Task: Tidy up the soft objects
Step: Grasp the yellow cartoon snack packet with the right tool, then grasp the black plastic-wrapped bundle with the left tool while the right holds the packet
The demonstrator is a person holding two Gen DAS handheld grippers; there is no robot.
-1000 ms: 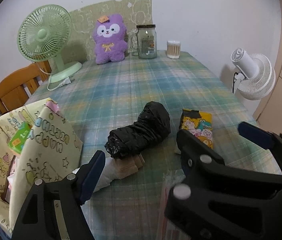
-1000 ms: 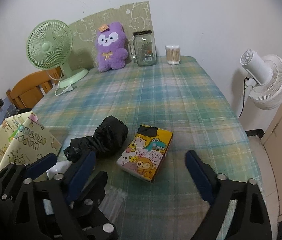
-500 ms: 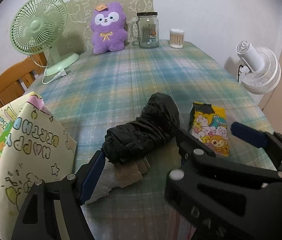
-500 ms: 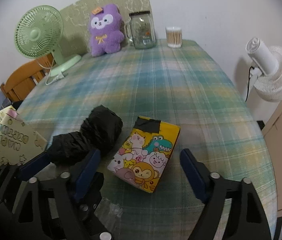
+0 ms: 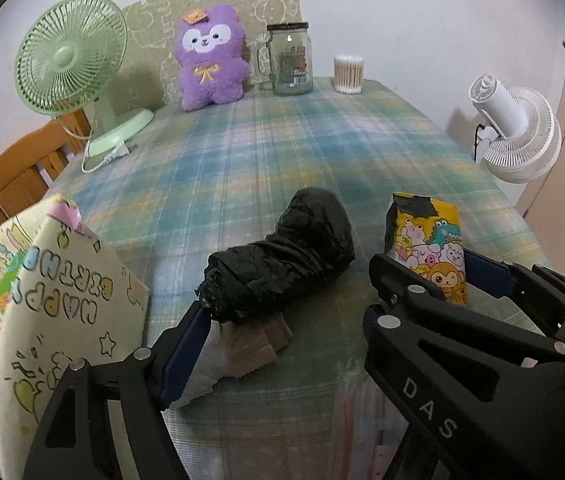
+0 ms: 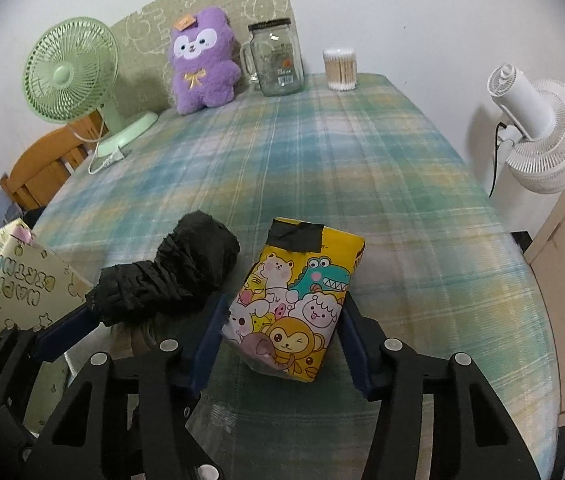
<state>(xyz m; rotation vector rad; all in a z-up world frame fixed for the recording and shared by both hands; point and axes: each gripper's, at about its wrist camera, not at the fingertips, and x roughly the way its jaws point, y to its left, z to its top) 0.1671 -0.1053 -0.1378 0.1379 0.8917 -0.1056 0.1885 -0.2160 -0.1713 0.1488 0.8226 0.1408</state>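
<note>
A yellow cartoon-print tissue pack lies on the plaid tablecloth. My right gripper straddles it. Its jaws are closing, and both blue pads touch the pack's long sides. In the left wrist view the pack stands between those same fingers. A black crinkled bundle lies left of the pack, on top of a brown folded piece and something white. My left gripper is open around the bundle's near end. One blue finger touches that end. The other finger is hidden behind the right gripper.
A "Happy Birthday" paper bag stands open at the near left. Along the far edge are a green fan, a purple plush, a glass jar and a cotton swab tub. A white fan stands off the table's right side.
The right gripper's jaws have narrowed from wide open until they meet the yellow pack's sides, and it has come slightly closer. The left gripper has stayed at the same width beside the black bundle.
</note>
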